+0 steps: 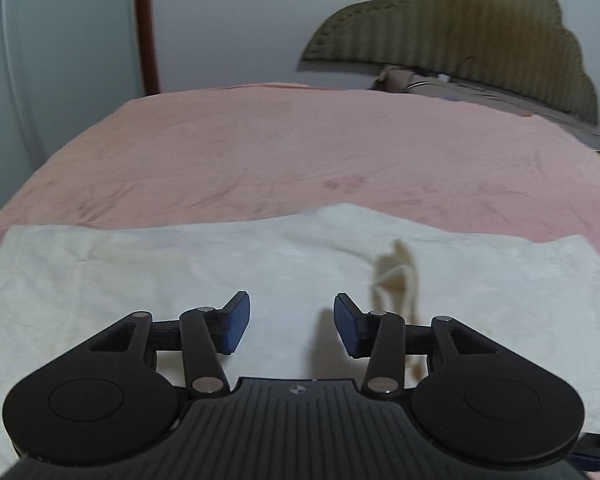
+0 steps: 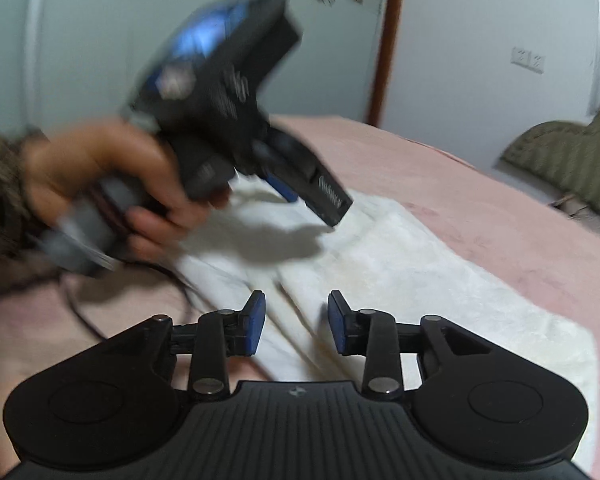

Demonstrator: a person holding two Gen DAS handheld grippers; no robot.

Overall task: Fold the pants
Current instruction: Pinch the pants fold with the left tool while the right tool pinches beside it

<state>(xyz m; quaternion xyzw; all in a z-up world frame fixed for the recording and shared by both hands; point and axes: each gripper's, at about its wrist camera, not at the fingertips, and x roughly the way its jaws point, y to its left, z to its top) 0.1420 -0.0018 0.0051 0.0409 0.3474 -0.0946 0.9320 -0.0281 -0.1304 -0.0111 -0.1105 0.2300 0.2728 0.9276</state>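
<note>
- The pants (image 1: 220,272) are white and lie flat across the near part of a bed with a pink sheet (image 1: 260,140).
- In the left wrist view the cloth makes a long band from the left side to the right side, and a small drawstring or tab (image 1: 396,276) sticks up from it.
- The left gripper (image 1: 292,322) is above the pants. Its blue pads (image 1: 236,320) are apart and no cloth is between them, so it is released.
- In the right wrist view the left gripper (image 2: 320,200) is seen from the side, blurred, in the person's left hand (image 2: 112,184). It points down toward the pants, and its shadow falls on the cloth.
- A dark cable (image 2: 84,316) runs over the sheet below this hand.
- The right gripper (image 2: 296,324) is over the near end of the pants, where folded layers of cloth show as ridges. Its pads are apart; the cloth is seen in the gap, lower than the pads, and they do not press on it. It is released too.
- A green padded headboard (image 1: 460,40) stands at the far right of the bed, and a white wall (image 1: 220,20) is behind.
</note>
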